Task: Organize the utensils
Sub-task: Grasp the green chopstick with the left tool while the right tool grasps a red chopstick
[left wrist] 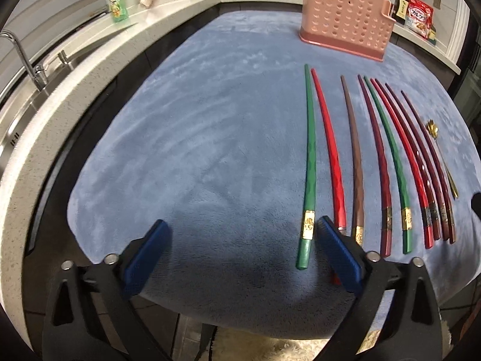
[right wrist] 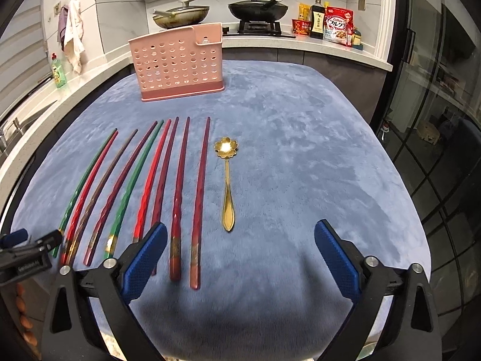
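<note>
Several chopsticks lie side by side on the blue cloth, in green, red, brown and dark red. A gold flower-bowl spoon lies to their right. A pink perforated utensil holder stands empty at the far side, and shows in the left wrist view too. My left gripper is open, low over the near edge, its right finger beside the green chopstick's butt end. My right gripper is open, above the two rightmost chopsticks' near ends.
A sink with tap and a green dish soap bottle are on the counter to the left. A stove with two pans and food packets sit behind. A glass door is on the right.
</note>
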`<state>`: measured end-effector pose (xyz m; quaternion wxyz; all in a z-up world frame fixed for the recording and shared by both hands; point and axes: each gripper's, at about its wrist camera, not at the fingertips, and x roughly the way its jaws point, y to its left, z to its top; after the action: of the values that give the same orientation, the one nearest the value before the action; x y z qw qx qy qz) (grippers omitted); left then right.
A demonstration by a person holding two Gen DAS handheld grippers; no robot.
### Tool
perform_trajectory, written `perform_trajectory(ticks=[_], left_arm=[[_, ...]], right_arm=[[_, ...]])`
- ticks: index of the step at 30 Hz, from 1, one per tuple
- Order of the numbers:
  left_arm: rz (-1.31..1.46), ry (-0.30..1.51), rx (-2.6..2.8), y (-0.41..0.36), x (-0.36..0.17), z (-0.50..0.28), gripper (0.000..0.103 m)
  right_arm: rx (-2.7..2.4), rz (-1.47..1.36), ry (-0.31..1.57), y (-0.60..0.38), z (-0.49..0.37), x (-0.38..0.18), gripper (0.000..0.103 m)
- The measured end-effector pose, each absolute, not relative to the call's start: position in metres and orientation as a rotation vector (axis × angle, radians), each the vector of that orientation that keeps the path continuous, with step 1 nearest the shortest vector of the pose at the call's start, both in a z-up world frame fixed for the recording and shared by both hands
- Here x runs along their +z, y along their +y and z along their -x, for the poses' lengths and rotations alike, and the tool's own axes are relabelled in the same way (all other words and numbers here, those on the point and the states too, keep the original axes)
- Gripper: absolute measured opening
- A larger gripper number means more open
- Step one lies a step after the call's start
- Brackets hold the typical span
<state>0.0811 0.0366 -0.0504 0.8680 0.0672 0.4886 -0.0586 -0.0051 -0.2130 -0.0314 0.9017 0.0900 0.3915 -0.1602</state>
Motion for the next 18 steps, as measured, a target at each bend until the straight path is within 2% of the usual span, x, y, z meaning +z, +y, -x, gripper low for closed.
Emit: perform_trajectory(ticks=[3,5,6,9,10,12,18], left_arm=[[-0.122,1.027,-0.139,0.037,-0.052,-0.083,0.081],[-0.105,1.033,-0.166,0.036,-0.050,-0.084,0.071],[-0.103,1.031,-0.172,0.035,-0.048,-0.083,0.062],[-0.091,1.034,-0.197,0.033,-0.045,-0.083,0.041],[-0.089,1.038,-0.203,0.032,-0.045,-0.083,0.030],[-0.093,1.039,-0.208,0.030,-0.044,-0.083,0.018],[-0.089,1.045,-0.208,0.027,-0.047,-0.084,0.016]], right_arm=[[-0.325,-0.189,0.813,-0.216,-0.002,-0.034,0.082],[-0.319,-0.203,0.817,-0.220,-0.007,-0.035,0.074],[-0.314,-0.212,0.817,-0.221,-0.009,-0.036,0.067],[-0.299,-0.224,0.829,-0.225,-0.017,-0.039,0.054],[-0.291,-0.227,0.836,-0.226,-0.021,-0.041,0.051],[-0.272,-0.249,0.845,-0.228,-0.026,-0.045,0.041],[-0.230,-0.373,0.882,-0.240,-0.036,-0.062,0.021]])
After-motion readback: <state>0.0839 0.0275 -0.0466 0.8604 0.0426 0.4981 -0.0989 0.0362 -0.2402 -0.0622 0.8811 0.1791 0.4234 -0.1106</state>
